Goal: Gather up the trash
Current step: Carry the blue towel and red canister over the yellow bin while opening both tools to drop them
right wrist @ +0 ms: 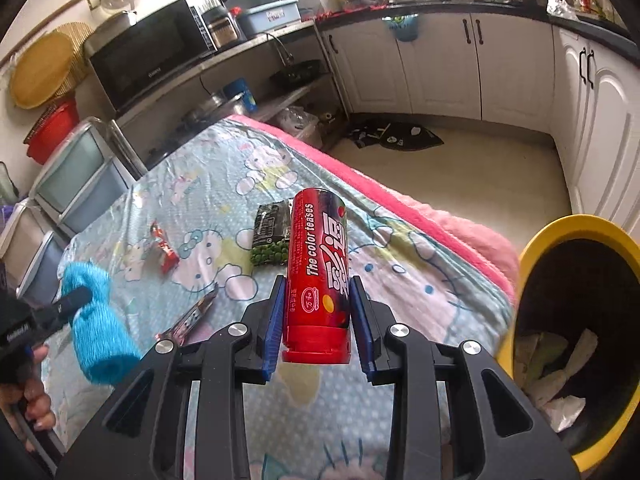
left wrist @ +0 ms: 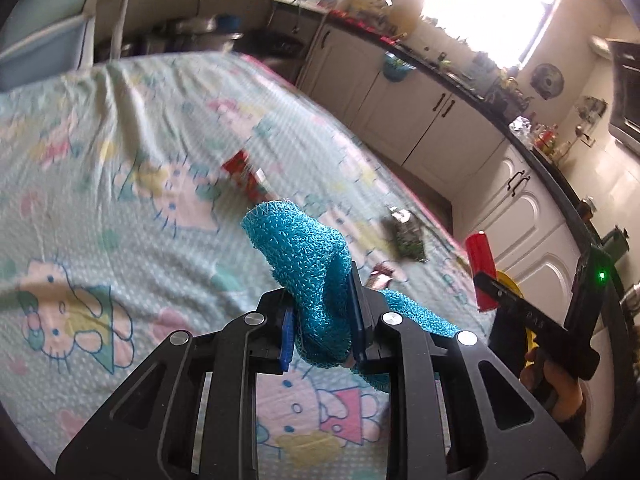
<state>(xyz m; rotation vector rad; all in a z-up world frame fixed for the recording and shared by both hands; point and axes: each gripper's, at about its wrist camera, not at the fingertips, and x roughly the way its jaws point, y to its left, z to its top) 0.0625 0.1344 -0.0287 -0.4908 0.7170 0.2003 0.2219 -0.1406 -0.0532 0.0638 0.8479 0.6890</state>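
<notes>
My left gripper (left wrist: pixel 320 284) is shut on a bunched turquoise mesh cloth (left wrist: pixel 304 236), lifted above the cartoon-print sheet (left wrist: pixel 120 128). In the right wrist view the same cloth (right wrist: pixel 96 320) hangs at the left under a hand. My right gripper (right wrist: pixel 317 282) is shut on a red cylindrical snack can (right wrist: pixel 318 240), held lengthwise between the blue pads. To its right stands a yellow-rimmed bin (right wrist: pixel 560 232) with a black liner and crumpled paper inside. On the sheet lie a green pea packet (right wrist: pixel 272 236), a red wrapper (right wrist: pixel 164 246) and a silvery wrapper (right wrist: pixel 192 316).
The sheet covers a surface with a pink blanket edge (right wrist: pixel 420 208) on the bin side. White kitchen cabinets (right wrist: pixel 440 72) line the far wall beyond the floor. Shelves with a microwave (right wrist: pixel 148 56) and plastic drawers (right wrist: pixel 80 184) stand at the far left.
</notes>
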